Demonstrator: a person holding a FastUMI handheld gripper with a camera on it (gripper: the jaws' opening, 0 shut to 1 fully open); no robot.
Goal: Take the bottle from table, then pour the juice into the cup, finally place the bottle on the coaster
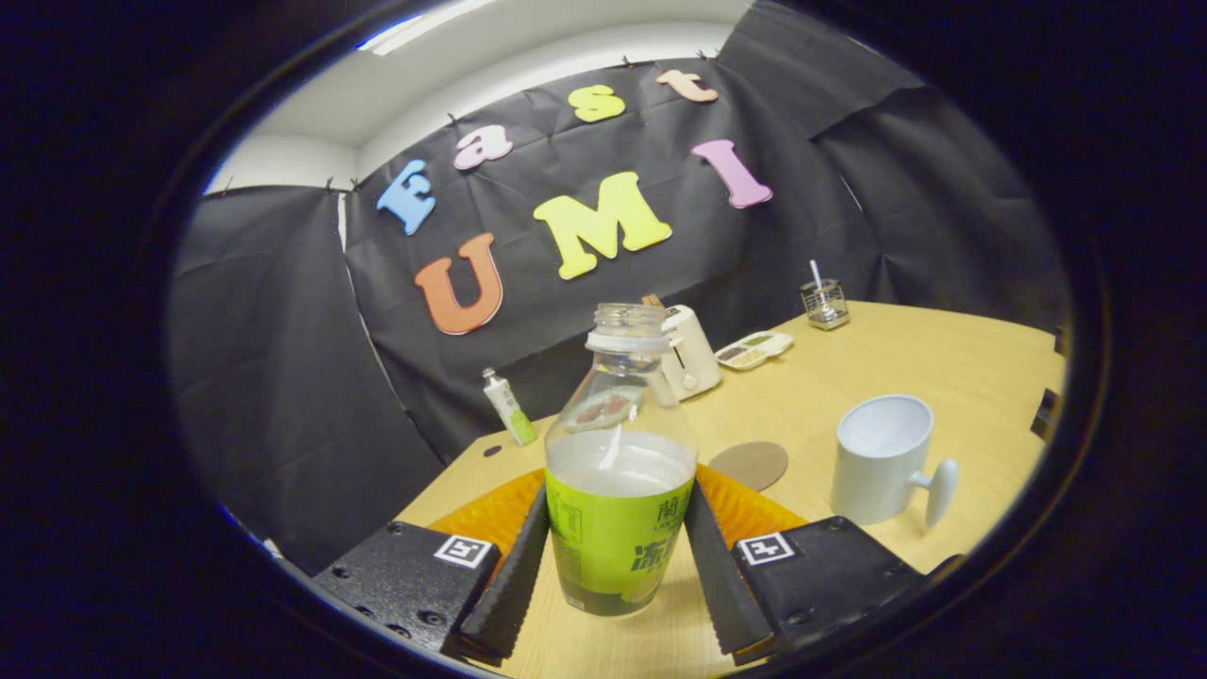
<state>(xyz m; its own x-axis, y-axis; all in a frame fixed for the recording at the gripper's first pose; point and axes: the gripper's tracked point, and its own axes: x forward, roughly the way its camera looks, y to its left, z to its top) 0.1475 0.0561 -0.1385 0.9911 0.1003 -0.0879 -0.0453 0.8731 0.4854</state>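
While the bottle (620, 471) is standing upright and uncapped between the two fingers, its green label is facing the camera with dark printed characters that are too distorted to make out, and a pale liquid line is showing just above the label. Each finger block is carrying a small square black-and-white marker on top. Well to the right of the bottle a white cup (886, 459) is standing with its handle pointing right, and between the two, a little farther off, a round brown coaster (750, 464) is lying flat on the wooden table (943, 358). Farther away a white toaster (686, 354) is sitting behind the bottle's neck, a small divided tray (753, 349) to its right, a wire holder (825, 304) with a white utensil beyond that, and a green-and-white tube (509, 407) is leaning at the far left. The gripper (618, 575) is clenching the bottle, both fingers pressing against its labelled sides, with an orange mat (486, 514) showing behind them.
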